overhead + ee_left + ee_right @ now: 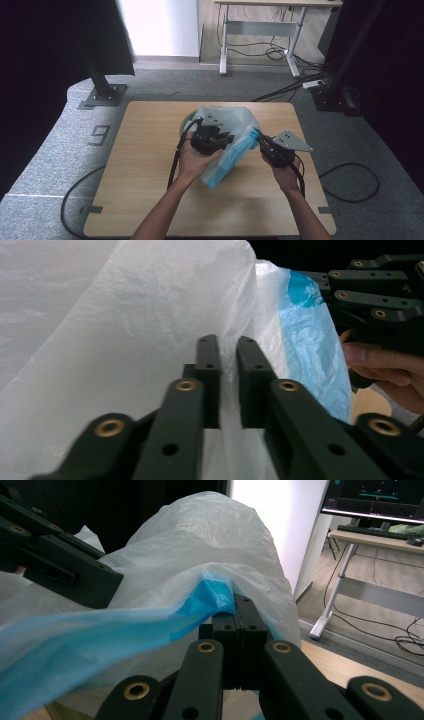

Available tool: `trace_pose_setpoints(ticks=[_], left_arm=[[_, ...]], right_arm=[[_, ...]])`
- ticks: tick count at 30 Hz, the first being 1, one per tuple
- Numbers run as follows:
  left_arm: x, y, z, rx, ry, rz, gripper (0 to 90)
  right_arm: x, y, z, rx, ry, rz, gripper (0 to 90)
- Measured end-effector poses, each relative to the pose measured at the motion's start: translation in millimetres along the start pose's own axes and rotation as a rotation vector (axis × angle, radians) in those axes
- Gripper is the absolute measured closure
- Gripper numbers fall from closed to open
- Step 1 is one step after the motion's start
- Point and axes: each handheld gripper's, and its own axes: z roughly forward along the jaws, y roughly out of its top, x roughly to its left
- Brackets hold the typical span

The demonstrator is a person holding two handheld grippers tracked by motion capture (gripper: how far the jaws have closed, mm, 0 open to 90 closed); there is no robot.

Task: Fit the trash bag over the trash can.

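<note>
From above, the white plastic bag (225,127) sits mid-table (150,150) between my hands. Along my left gripper (227,347), the jaws pinch a fold of its film. Along my right gripper (239,605), the jaws clamp its blue edge (212,595), likely to pull the mouth apart.

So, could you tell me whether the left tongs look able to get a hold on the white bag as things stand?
Probably yes: the left tongs already pinch a fold of the white bag, nothing between.
</note>
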Motion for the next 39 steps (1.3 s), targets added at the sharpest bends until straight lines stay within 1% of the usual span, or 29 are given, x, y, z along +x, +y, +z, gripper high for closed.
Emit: trace_pose_setpoints(ticks=[2, 7, 11, 15, 18, 20, 21, 23, 25, 28, 31, 34, 39], left_arm=[[4.5, 0.1, -1.2, -0.019, -0.015, -0.013, 89.0], [16.6, -0.3, -5.6, -0.067, -0.051, -0.051, 89.6], [26.1, -1.3, -10.0, -0.108, -0.071, -0.078, 89.7], [33.6, -2.4, -12.0, -0.132, -0.051, -0.088, 89.8], [41.6, -2.8, -16.9, -0.159, -0.016, -0.096, 89.8], [48.8, -3.4, -21.8, -0.180, 0.000, -0.110, 89.9], [52.5, -3.9, -24.7, -0.188, 0.001, -0.122, 89.9], [57.1, -5.2, -29.3, -0.198, -0.016, -0.137, 89.9], [56.2, -5.7, -31.4, -0.195, -0.015, -0.127, 89.9], [51.6, -5.3, -31.4, -0.191, -0.030, -0.111, 89.8], [47.3, -4.3, -30.9, -0.191, -0.040, -0.100, 89.9], [45.2, -4.3, -29.7, -0.185, -0.042, -0.092, 89.8], [44.4, -5.4, -27.2, -0.182, -0.039, -0.092, 89.9]], right_arm=[[-0.3, -0.9, -0.5, 0.002, 0.001, 0.003, 86.9], [-2.5, -5.3, -2.2, 0.006, 0.010, 0.008, 85.2], [-5.6, -9.7, -4.1, 0.008, 0.014, 0.017, 84.9], [-7.4, -12.4, -5.7, 0.004, 0.022, 0.019, 85.3], [-9.4, -13.9, -6.8, 0.005, 0.014, 0.021, 85.8], [-11.9, -14.9, -7.6, 0.008, 0.004, 0.022, 85.9], [-13.7, -15.5, -8.0, 0.009, -0.001, 0.022, 86.1], [-16.8, -16.9, -8.9, 0.008, -0.002, 0.030, 86.2], [-19.0, -18.1, -9.6, -0.005, 0.013, 0.039, 85.6], [-16.1, -17.6, -8.4, -0.009, 0.025, 0.034, 76.6], [-11.4, -16.7, -7.1, -0.005, 0.039, 0.027, 75.3], [-8.1, -15.0, -7.9, -0.013, 0.053, 0.023, 73.1], [-8.0, -12.0, -10.9, -0.023, 0.065, 0.026, 70.6]])
